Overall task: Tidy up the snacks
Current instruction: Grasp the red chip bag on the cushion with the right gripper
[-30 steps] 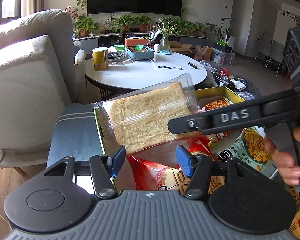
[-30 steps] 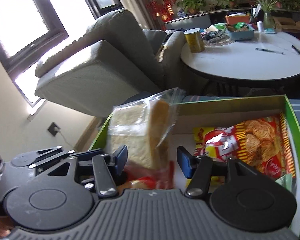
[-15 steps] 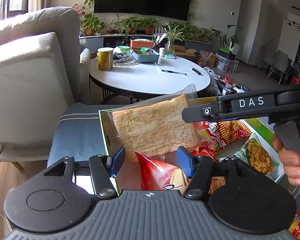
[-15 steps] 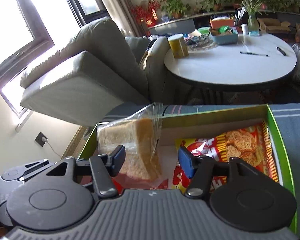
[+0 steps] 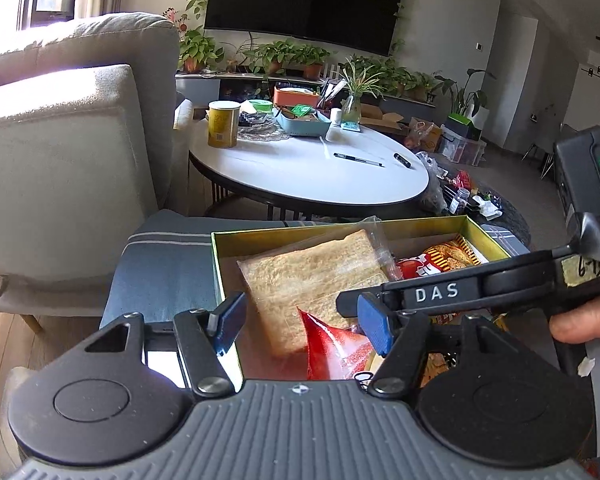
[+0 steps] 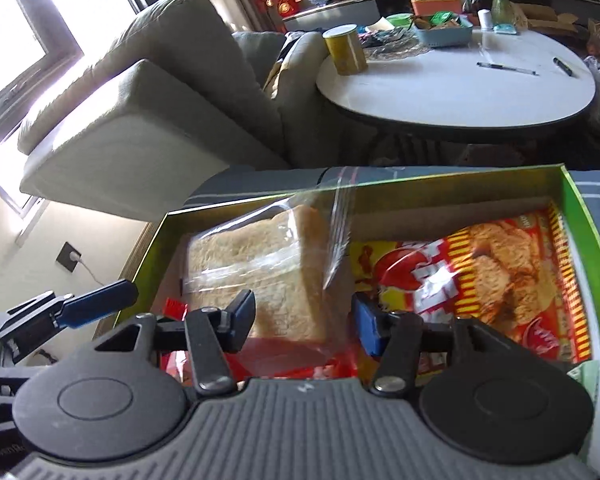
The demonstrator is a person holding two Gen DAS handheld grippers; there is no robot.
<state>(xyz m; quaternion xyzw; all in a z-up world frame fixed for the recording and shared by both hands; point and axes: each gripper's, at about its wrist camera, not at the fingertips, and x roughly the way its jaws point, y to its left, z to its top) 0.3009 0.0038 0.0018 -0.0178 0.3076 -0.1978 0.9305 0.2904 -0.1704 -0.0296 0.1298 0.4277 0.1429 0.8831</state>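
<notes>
A green box (image 5: 340, 230) (image 6: 572, 196) sits on a blue striped cushion and holds snack packets. A clear bag of toast-like crackers (image 5: 312, 276) (image 6: 256, 264) lies in its left part, leaning on a red packet (image 5: 332, 344). A red and yellow snack packet (image 6: 496, 272) lies in the right part. My left gripper (image 5: 300, 326) is open above the box's near left corner, touching nothing. My right gripper (image 6: 304, 322) is open with its fingers astride the near end of the cracker bag, not pinching it. Its arm shows in the left wrist view (image 5: 460, 292).
A grey sofa (image 5: 60, 152) stands left of the box. A round white table (image 5: 308, 172) behind it carries a yellow can (image 5: 223, 124), a blue tray and pens. Clutter lies on the floor at the right.
The cracker bag went from held upright above the box to lying in its left part. Both grippers have pulled back a little.
</notes>
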